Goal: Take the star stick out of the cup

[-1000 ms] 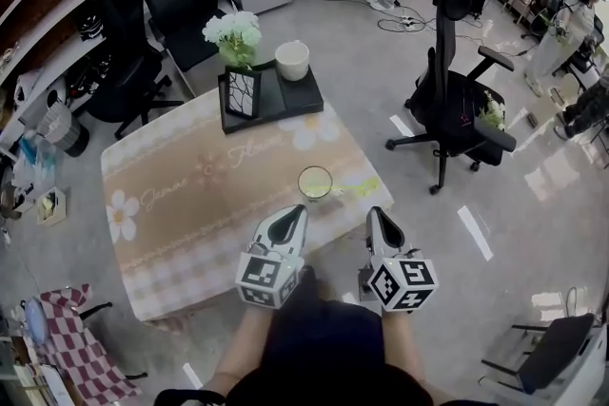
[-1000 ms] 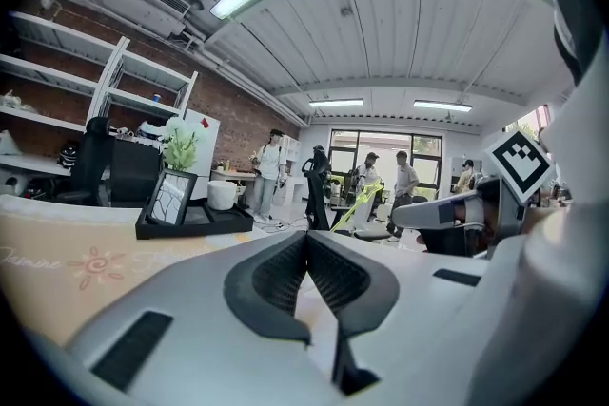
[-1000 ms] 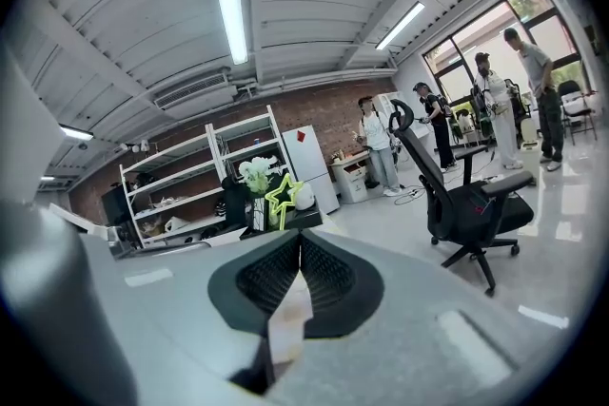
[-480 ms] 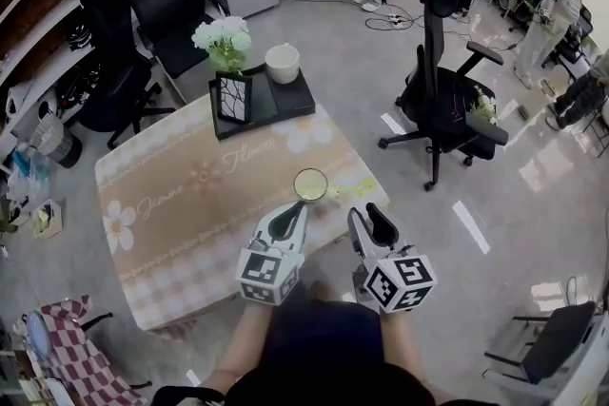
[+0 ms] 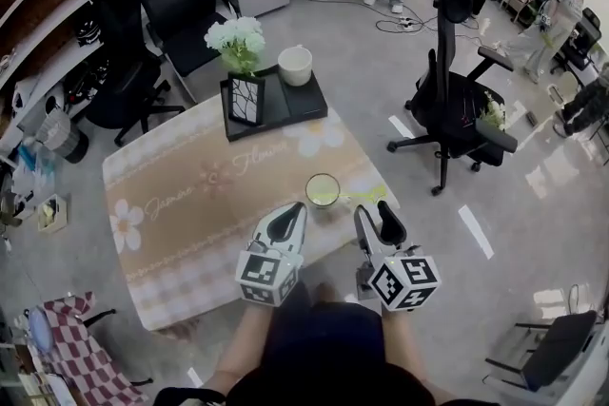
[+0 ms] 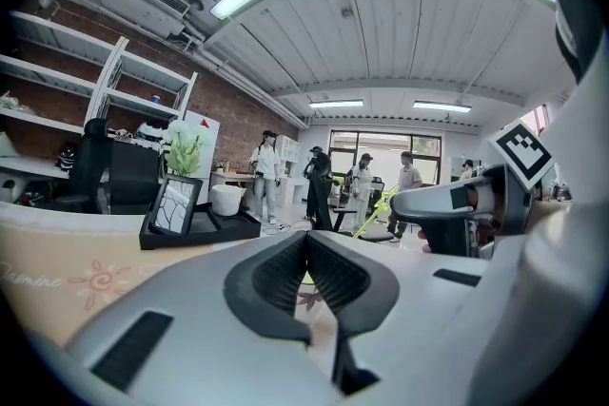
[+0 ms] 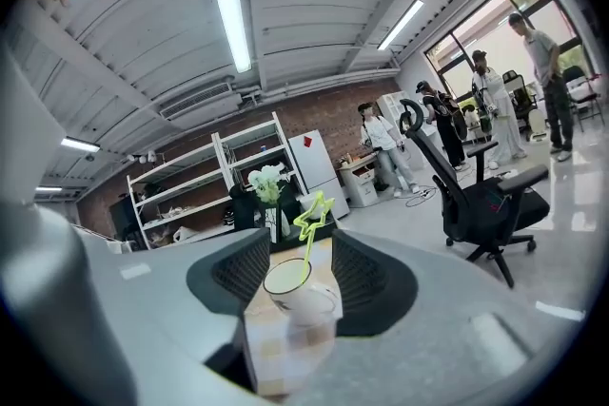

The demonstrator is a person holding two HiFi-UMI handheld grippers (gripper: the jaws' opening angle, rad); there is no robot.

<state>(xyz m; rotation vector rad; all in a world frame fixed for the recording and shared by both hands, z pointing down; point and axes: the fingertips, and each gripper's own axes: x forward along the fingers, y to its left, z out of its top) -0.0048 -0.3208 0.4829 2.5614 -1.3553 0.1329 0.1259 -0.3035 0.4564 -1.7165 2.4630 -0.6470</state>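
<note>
One counter (image 5: 190, 204): floral cloth top, and it carries the cup (image 5: 323, 190) close to its near right edge.
Black tray (image 5: 295, 105): well beyond the cup at the counter's far edge, loaded with a framed picture (image 5: 245, 100), white flowers (image 5: 238, 38) and a white pot (image 5: 294, 64).
Right gripper (image 5: 376, 222): just short of the cup and a touch to its right. Jaws are opening wide right now, with the cup framed in the gap ahead and the pads clear of it.
Left gripper (image 5: 291, 216): just short of the cup on its left, jaws closed together on nothing.
Cup: upright, pale, sitting untouched.
Star stick (image 7: 311, 216): in the cup, leaning out over its rim, yellow-green star up top.
</note>
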